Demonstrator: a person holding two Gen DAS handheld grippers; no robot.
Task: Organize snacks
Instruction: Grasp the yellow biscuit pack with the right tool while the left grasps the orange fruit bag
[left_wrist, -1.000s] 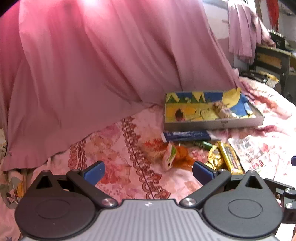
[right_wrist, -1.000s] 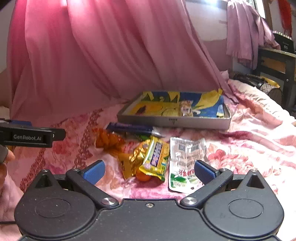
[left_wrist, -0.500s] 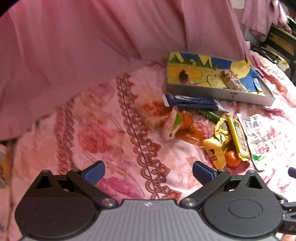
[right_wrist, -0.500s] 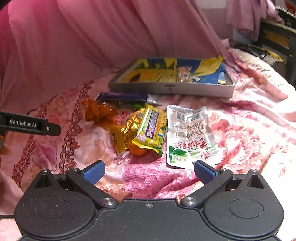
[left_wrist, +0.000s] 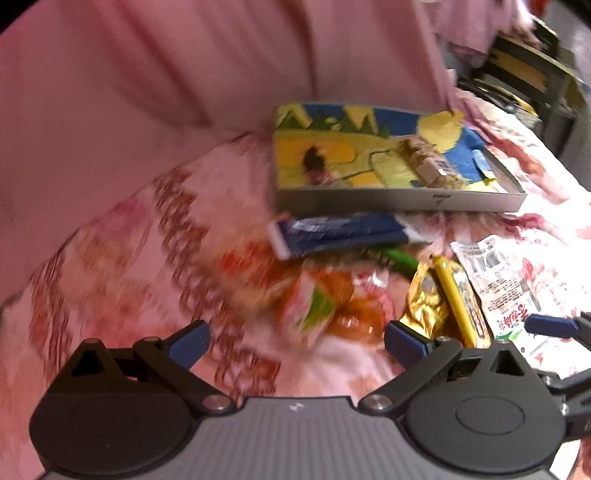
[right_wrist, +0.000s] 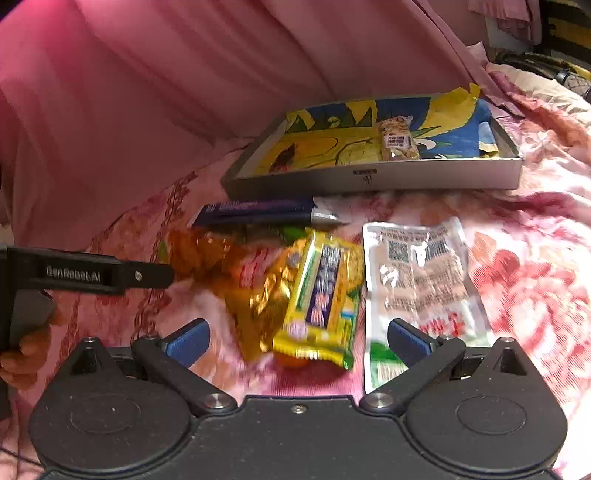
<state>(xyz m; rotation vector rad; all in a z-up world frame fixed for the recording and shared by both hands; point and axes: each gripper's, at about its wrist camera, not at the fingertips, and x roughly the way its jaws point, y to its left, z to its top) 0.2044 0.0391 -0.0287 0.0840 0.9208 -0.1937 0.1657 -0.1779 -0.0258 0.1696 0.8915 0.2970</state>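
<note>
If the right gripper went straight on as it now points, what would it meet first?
Probably the yellow bar, lying right between the open right gripper fingers; the gold wrapper is just beside it. Depth is unclear.

Black claw with blue pads, silver screws, "GenRobot.AI" lettering

Both fisheye views look forward and slightly down along their own fingers, low and close over the bed. The left view faces the snack pile from its left side; the right view sits nearer its right side. The 2 views share the pile and the tray behind it — and the right view catches the left hand-held gripper at its left edge.
</note>
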